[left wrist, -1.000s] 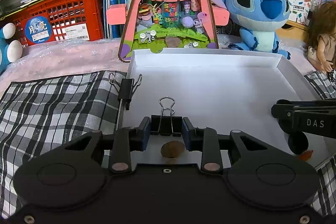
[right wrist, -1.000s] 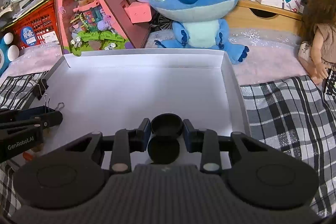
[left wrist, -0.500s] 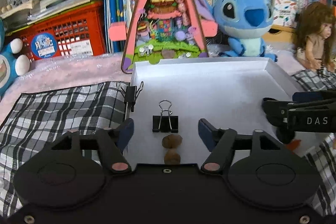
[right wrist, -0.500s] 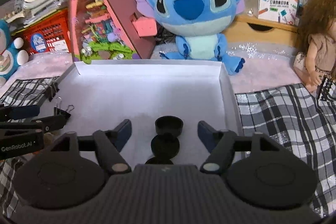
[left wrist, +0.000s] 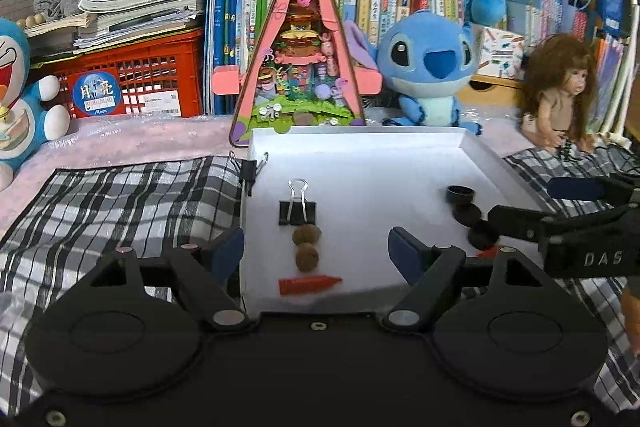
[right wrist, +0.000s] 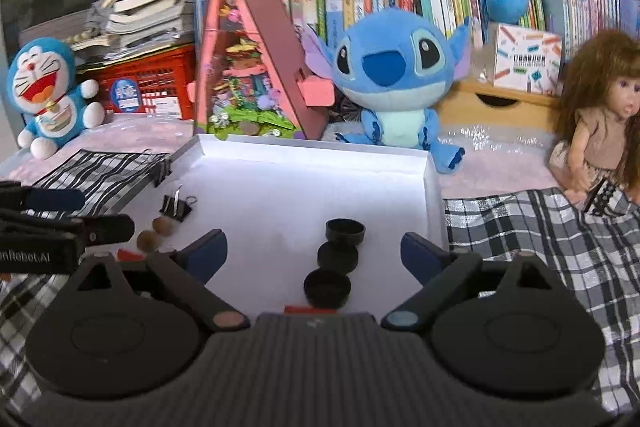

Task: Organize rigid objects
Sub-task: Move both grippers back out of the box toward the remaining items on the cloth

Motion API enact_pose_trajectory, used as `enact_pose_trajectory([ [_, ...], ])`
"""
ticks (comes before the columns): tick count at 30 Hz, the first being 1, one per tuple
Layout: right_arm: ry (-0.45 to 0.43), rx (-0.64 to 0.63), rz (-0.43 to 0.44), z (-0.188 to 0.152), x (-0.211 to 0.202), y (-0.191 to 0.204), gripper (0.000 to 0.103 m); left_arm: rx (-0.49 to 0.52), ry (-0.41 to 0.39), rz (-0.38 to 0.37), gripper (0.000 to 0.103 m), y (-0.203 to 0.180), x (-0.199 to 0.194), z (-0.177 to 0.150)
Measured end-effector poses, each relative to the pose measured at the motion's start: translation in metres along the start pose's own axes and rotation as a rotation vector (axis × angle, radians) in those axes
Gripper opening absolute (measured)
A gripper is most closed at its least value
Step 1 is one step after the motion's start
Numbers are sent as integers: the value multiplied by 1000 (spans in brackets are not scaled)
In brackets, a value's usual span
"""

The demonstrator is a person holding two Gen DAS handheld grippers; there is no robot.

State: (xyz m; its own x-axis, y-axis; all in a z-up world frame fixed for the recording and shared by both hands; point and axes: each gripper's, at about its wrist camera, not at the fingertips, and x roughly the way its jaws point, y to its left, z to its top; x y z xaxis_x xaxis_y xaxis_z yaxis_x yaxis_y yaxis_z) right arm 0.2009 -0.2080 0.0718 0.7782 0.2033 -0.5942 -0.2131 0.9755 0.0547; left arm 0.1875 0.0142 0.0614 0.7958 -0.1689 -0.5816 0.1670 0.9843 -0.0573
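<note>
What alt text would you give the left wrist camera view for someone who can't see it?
The open left gripper hovers over a white tray on a plaid cloth, where a black binder clip, two brown balls and a red piece form a line. The right gripper reaches in beside three black caps.

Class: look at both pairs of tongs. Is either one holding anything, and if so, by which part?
Nothing is held. The left tongs and right tongs have just been opening; the binder clip and black caps lie free in the white tray.
</note>
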Motion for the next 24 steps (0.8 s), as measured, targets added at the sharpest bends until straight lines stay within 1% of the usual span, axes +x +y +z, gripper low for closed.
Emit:
enact_pose_trajectory([
  [4, -38, -43, 0, -11, -18, 8, 103, 12, -13, -23, 79, -5, -17, -13],
  [7, -81, -70, -15, -19, -32, 16, 103, 17, -20, -46, 81, -10, -29, -22],
  [10, -107, -70, -8, -27, -44, 20, 103, 20, -30, -65, 82, -13, -40, -30],
  [15, -117, -51, 13, -40, -59, 23, 103, 35, -46, -70, 82, -17, -56, -44],
  [20, -121, -27, 24, -53, -72, 20, 103, 22, -44, -82, 83, -18, -67, -58],
  [24, -128, -19, 29, -63, -84, 19, 103, 25, -52, -76, 83, -19, -75, -68],
])
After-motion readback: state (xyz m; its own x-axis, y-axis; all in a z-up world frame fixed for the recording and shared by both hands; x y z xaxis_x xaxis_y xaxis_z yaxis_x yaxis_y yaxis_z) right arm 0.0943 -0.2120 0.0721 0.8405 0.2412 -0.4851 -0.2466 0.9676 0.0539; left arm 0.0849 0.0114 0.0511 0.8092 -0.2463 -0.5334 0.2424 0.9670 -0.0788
